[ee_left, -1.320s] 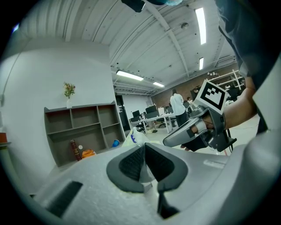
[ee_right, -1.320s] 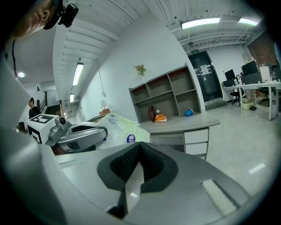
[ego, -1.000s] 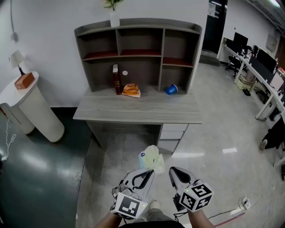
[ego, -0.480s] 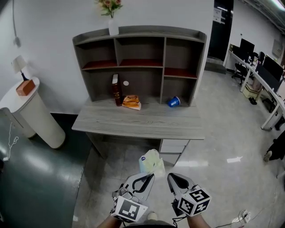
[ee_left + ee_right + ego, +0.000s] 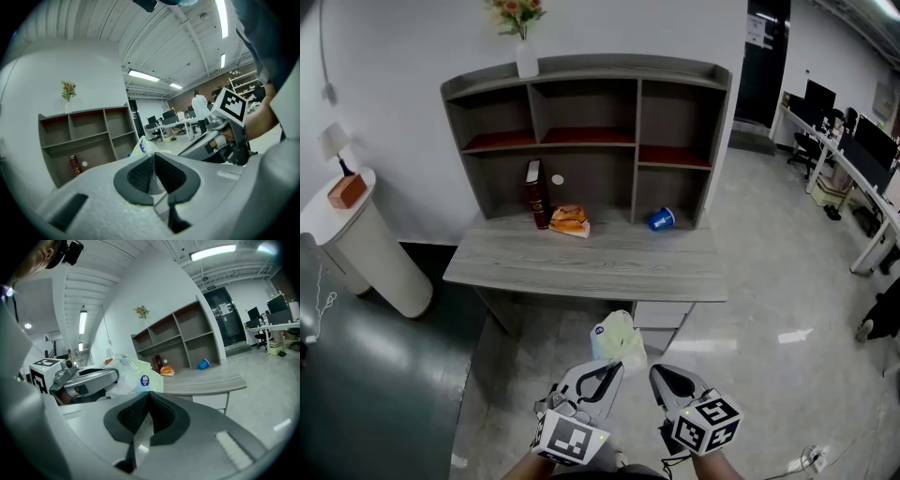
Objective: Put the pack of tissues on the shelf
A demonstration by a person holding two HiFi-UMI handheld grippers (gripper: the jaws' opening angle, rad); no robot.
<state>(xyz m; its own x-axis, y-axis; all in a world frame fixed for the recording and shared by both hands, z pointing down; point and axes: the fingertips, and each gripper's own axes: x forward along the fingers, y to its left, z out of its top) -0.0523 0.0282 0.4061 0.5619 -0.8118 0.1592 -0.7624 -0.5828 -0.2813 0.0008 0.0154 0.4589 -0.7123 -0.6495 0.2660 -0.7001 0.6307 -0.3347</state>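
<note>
The pack of tissues [image 5: 617, 337] is a pale green and white plastic pack with a blue round logo. My left gripper [image 5: 615, 364] is shut on its near end and holds it in the air, in front of the desk [image 5: 591, 267]. In the left gripper view the pack [image 5: 142, 146] sticks out past the closed pads. My right gripper [image 5: 660, 373] hangs just right of it, shut with nothing between its pads [image 5: 149, 401]. From the right gripper view the pack [image 5: 136, 376] and the left gripper [image 5: 89, 378] show at the left. The grey shelf unit [image 5: 581, 131] stands on the desk ahead.
Under the shelf on the desk are a dark red book [image 5: 534, 192], an orange packet [image 5: 568, 221] and a blue cup [image 5: 660, 219]. A vase of flowers [image 5: 525, 56] tops the shelf. A white round pedestal [image 5: 366, 244] stands left; office desks and chairs [image 5: 853, 159] far right.
Both grippers and the held pack have come closer to the desk, which now looks larger and sits further left in the head view. The grip on the pack is unchanged.
</note>
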